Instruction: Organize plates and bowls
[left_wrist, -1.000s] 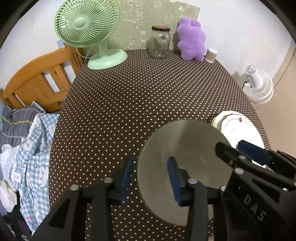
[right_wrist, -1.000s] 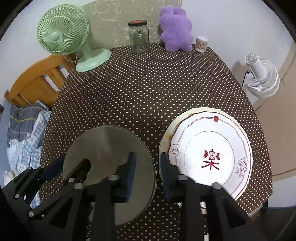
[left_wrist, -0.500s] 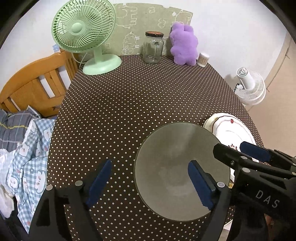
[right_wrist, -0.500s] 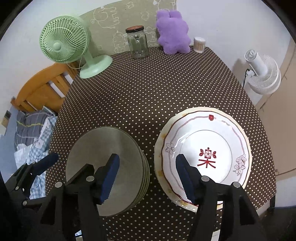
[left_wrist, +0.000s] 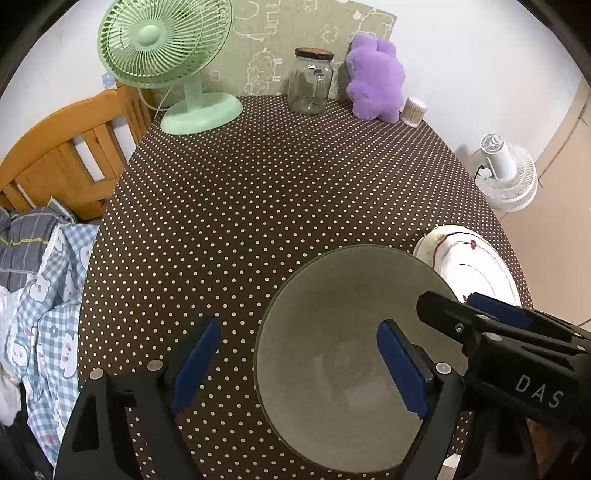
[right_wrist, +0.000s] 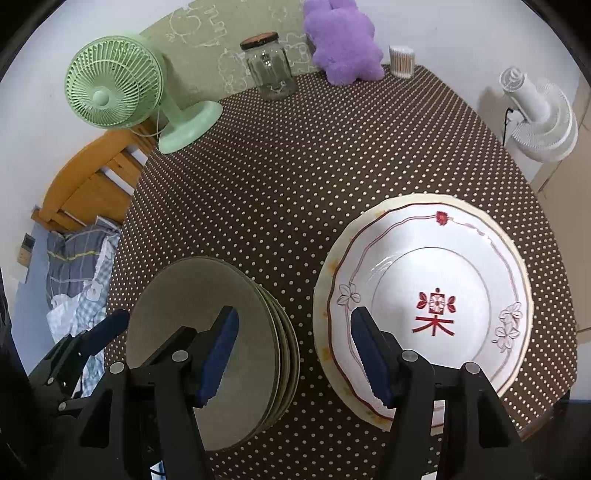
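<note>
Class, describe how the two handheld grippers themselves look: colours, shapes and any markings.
Both the left gripper and the right gripper are matte black frames with silver screws and flat blue pads. The right gripper's body bears white letters "DAS". No cables show.

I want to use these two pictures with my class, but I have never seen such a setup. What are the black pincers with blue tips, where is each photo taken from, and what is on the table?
No robot is here: a person holds a two-finger gripper in each hand, and a fisheye camera on each looks forward along its fingers. One picture comes from the left gripper, the other from the right gripper; each also shows the other gripper at its edge. Both are open and hold nothing.

On the dotted tablecloth sit a stack of grey-green bowls and, to its right, a white plate with a red mark, resting on a larger cream plate. At the far end stand a green fan, a glass jar, a purple plush toy and a small tub of cotton swabs.
</note>
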